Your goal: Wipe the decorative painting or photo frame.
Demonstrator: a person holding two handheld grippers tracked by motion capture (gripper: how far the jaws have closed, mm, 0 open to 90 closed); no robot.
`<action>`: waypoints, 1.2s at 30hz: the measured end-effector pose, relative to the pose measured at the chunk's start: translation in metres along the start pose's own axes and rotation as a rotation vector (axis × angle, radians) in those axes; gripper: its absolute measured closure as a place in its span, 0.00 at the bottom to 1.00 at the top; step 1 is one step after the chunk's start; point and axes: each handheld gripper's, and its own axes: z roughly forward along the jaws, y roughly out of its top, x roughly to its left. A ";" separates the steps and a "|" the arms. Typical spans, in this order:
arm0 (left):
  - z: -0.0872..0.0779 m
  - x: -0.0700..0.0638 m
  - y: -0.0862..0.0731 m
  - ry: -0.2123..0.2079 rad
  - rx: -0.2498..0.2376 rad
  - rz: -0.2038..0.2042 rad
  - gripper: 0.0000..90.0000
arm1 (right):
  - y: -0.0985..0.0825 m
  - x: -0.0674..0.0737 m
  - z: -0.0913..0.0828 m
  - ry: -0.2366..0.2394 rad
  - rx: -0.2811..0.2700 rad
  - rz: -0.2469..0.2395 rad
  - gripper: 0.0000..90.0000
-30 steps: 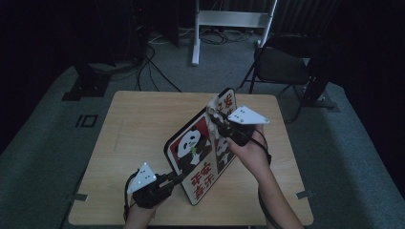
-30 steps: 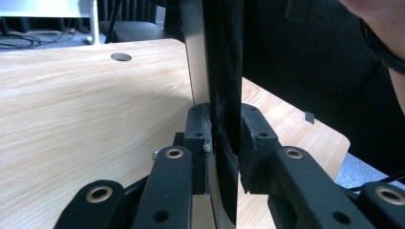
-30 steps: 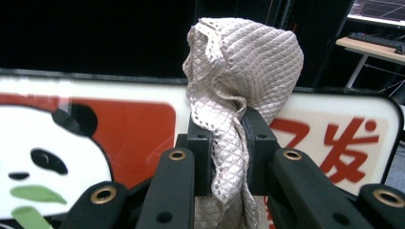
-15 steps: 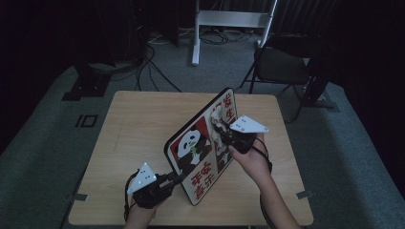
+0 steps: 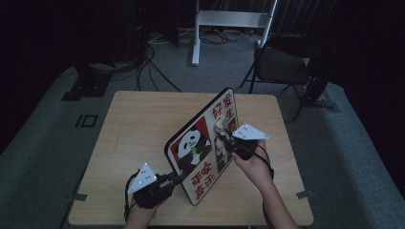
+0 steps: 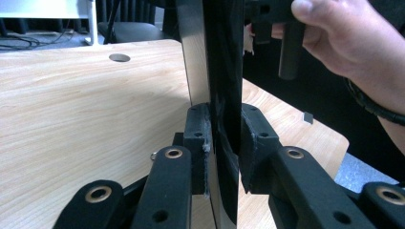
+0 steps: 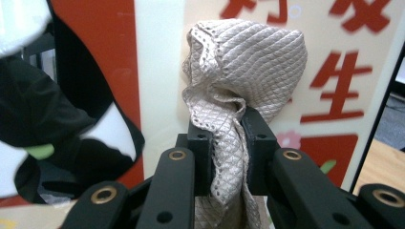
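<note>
Beige cloth (image 7: 241,86), clamped in the right gripper (image 7: 228,138), wipes a panda sign (image 5: 203,148) mid-clean, left gripper (image 6: 224,143) clamping its edge.

A dark folding chair (image 5: 282,67) stood beyond the wooden table's (image 5: 133,129) far right corner. A white stand (image 5: 231,21) and cables (image 5: 153,52) lay on the grey floor (image 5: 43,143) behind.

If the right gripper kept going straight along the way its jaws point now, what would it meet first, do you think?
Most likely the panda board: the right gripper holds a beige cloth bunched directly before the board's printed face, so the cloth would press there first. The remaining gap is unclear.
</note>
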 end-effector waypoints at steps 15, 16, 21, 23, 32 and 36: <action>0.000 -0.001 0.000 0.002 0.000 0.001 0.85 | -0.034 -0.003 0.004 -0.008 0.075 0.026 0.86; 0.000 -0.001 0.000 0.004 0.000 0.001 0.85 | -0.036 -0.003 0.004 -0.007 0.082 0.030 0.86; 0.000 -0.001 0.000 0.002 -0.003 -0.001 0.85 | -0.043 -0.005 0.005 -0.008 0.098 0.033 0.86; 0.000 -0.001 0.000 0.002 -0.001 0.001 0.85 | -0.046 -0.005 0.006 -0.009 0.105 0.033 0.86; 0.000 -0.001 0.000 0.000 -0.003 -0.001 0.85 | -0.061 -0.006 0.008 -0.012 0.137 0.047 0.86; 0.000 -0.001 0.000 0.000 -0.002 -0.001 0.85 | -0.070 -0.006 0.009 -0.013 0.158 0.056 0.86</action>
